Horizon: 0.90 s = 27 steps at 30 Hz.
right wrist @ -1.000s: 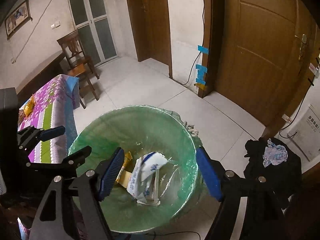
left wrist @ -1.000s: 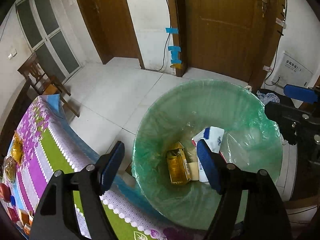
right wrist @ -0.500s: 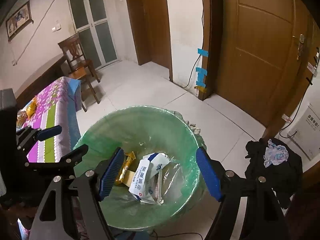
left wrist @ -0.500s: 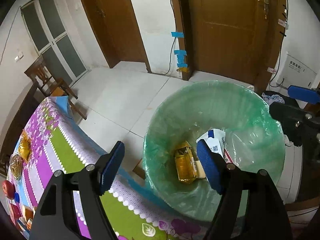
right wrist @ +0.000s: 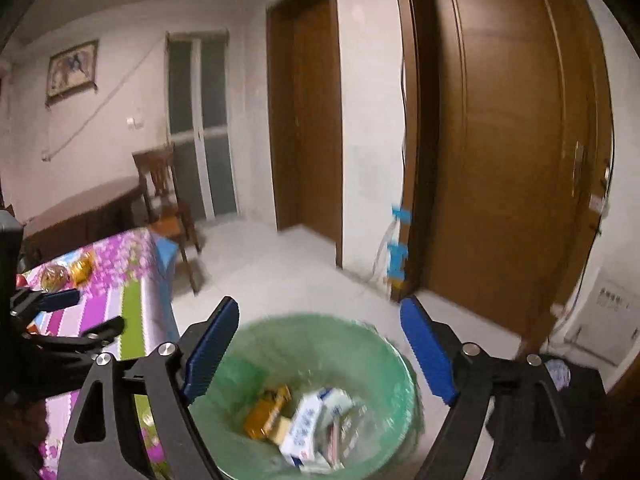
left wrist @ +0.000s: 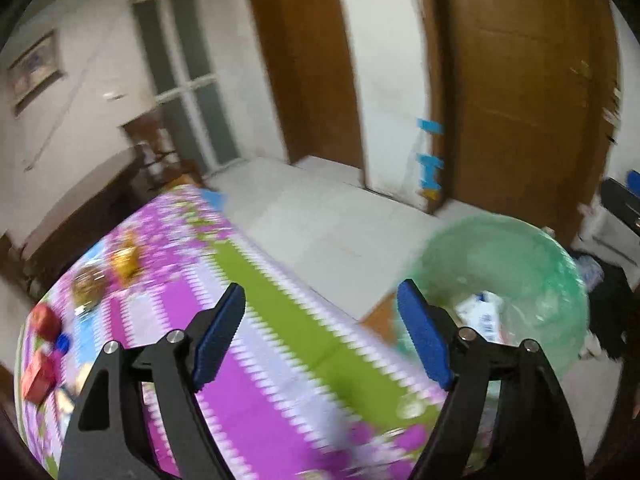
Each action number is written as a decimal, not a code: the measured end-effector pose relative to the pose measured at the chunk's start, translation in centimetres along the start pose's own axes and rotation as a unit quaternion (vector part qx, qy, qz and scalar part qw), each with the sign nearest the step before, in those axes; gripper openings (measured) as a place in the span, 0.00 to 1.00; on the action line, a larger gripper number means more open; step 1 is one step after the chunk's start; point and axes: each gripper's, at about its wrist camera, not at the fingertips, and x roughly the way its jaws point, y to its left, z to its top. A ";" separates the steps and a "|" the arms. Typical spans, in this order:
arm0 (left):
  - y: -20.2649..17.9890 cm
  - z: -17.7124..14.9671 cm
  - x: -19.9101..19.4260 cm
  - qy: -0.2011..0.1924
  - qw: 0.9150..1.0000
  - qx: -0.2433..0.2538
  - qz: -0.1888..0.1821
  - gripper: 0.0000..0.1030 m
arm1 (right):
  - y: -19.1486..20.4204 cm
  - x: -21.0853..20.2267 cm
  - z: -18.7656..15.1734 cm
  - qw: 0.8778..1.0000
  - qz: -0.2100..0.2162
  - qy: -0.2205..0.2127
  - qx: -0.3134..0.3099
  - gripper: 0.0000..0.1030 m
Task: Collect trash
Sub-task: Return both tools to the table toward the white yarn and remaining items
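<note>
Both claws have lifted and swung away from the bin, the left one much further: where it looked straight down into the green liner a second ago, it now faces out over the counter [left wrist: 256, 368] beside the bin. The left claw [left wrist: 320, 336] is spread, its jaws having just opened a little more, with nothing between them. The right claw [right wrist: 320, 344] is spread too, jaws likewise just widened and empty, and it hangs above the bin [right wrist: 384, 344] on the side nearest the person.

Inside the bin lie the pieces already dropped: a yellow packet [right wrist: 266, 412] and a white-and-blue carton [right wrist: 306, 424] next to it, both at the bottom of the liner. That batch looks finished.

Away from the bin, at the far end of the counter, several things are waiting: a gold wrapper [left wrist: 126, 258], a round foil-looking item [left wrist: 90, 282] beside it, a red apple [left wrist: 46, 320] and a red box [left wrist: 38, 376] further along again. The left view is badly smeared, so I can't say which of these count as trash.

To my eye the left claw is heading back to the counter for the next piece, and the right one is likely to follow; both are already wide enough to take something.
</note>
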 end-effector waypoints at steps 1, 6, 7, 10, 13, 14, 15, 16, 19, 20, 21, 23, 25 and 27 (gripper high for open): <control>0.9 -0.2 -0.3 -0.004 1.000 -0.006 0.012 0.73 | 0.8 -0.5 -0.1 1.000 0.002 -0.017 -0.006 0.82; 6.4 -1.8 -2.5 -0.015 0.996 -0.058 0.066 0.73 | 4.5 -2.9 -0.4 0.995 0.011 -0.099 -0.031 0.84; 7.5 -2.2 -3.0 -0.017 0.995 -0.069 0.076 0.73 | 5.3 -3.5 -0.5 0.992 0.016 -0.119 -0.034 0.85; 10.1 -3.1 -4.4 -0.022 0.991 -0.091 0.101 0.73 | 7.4 -5.1 -0.8 0.985 0.026 -0.165 -0.039 0.88; 12.5 -4.2 -6.1 -0.029 0.986 -0.109 0.123 0.73 | 9.7 -6.6 -1.2 0.977 0.037 -0.203 -0.050 0.92; 13.4 -4.5 -6.7 -0.032 0.985 -0.116 0.127 0.73 | 10.3 -6.9 -1.4 0.975 0.040 -0.212 -0.054 0.93; 14.6 -4.8 -7.4 -0.033 0.983 -0.127 0.132 0.74 | 11.2 -7.4 -1.5 0.972 0.046 -0.224 -0.059 0.95; 15.5 -5.1 -7.9 -0.034 0.981 -0.133 0.135 0.74 | 11.9 -7.9 -1.8 0.970 0.051 -0.230 -0.064 0.95; 18.4 -6.1 -9.6 -0.038 0.975 -0.152 0.157 0.76 | 14.2 -8.7 -2.2 0.965 0.072 -0.238 -0.085 0.95; 19.5 -6.6 -10.3 -0.038 0.973 -0.159 0.163 0.76 | 15.1 -8.8 -2.4 0.964 0.081 -0.236 -0.093 0.95; 20.8 -7.2 -10.9 -0.037 0.971 -0.169 0.167 0.76 | 16.0 -8.9 -2.7 0.963 0.090 -0.234 -0.102 0.95; 22.9 -8.4 -12.1 -0.033 0.966 -0.189 0.174 0.76 | 18.0 -9.0 -3.1 0.961 0.111 -0.224 -0.121 0.95; 25.1 -10.0 -13.4 -0.027 0.959 -0.213 0.184 0.77 | 19.5 -8.9 -3.4 0.960 0.132 -0.209 -0.133 0.95; 27.4 -12.1 -14.6 -0.012 0.952 -0.241 0.188 0.77 | 21.5 -8.5 -3.7 0.959 0.165 -0.181 -0.144 0.95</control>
